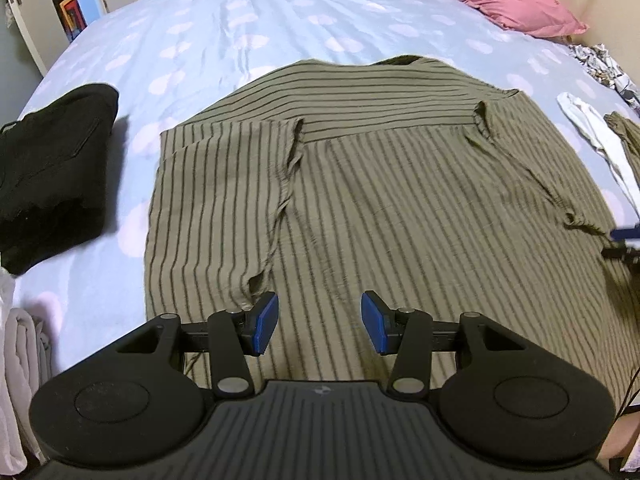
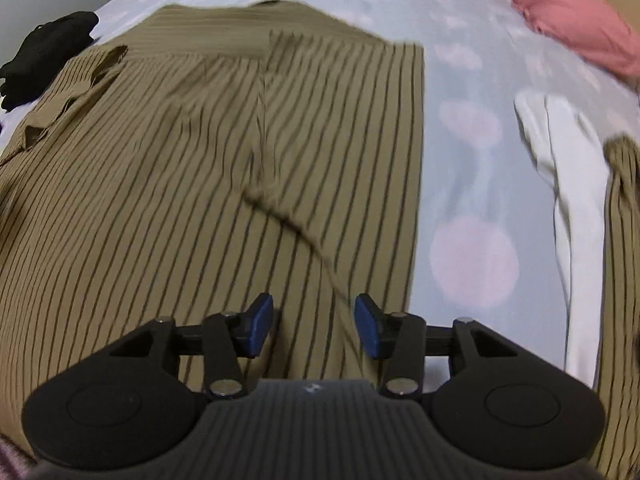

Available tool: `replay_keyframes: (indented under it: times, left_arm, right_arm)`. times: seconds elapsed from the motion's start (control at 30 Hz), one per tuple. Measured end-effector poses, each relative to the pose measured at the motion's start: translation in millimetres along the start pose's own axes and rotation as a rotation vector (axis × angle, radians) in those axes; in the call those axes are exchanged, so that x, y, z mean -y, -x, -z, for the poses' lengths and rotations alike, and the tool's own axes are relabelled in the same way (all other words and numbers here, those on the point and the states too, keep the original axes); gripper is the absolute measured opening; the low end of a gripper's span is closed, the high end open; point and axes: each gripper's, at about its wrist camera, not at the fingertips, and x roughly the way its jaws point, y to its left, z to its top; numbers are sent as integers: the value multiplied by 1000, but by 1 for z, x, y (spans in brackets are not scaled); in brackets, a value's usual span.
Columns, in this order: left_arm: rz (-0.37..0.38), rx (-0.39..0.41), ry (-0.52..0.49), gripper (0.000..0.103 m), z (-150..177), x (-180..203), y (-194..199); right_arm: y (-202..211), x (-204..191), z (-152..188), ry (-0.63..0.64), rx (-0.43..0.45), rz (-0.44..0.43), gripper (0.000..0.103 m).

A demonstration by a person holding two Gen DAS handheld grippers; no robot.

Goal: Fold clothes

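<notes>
Surface: spotted bedsheet (image 1: 280,20) | striped shirt (image 1: 380,184) lying flat, collar pointing away from both grippers | left gripper (image 1: 319,322) hovering parted, empty | right gripper (image 2: 314,322) gaping, empty.

Matt, crinkled woven cloth shirt (image 1: 380,184) lies on a smooth cotton-like bedsheet (image 1: 240,32).

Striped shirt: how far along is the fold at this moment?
Done: both sides of the striped shirt lie folded inward over its middle, left flap and right flap, on the bed. A black garment already sits folded beside it. In hand: nothing; the left gripper and right gripper hover open over the hem. Left: folding the shirt lengthwise, then the white garment.
</notes>
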Motion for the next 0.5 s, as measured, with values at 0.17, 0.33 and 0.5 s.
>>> replay_keyframes:
  times: [0.17, 0.33, 0.5]
  left_arm:
    - [13, 4, -7, 44, 0, 14, 1]
    - [43, 6, -17, 44, 4, 31, 2]
    - [68, 15, -59, 44, 7, 55, 4]
  right_arm:
    - [23, 6, 31, -52, -27, -9, 50]
    - [39, 12, 76, -98, -80, -21, 50]
    - [53, 12, 121, -107, -118, -46, 50]
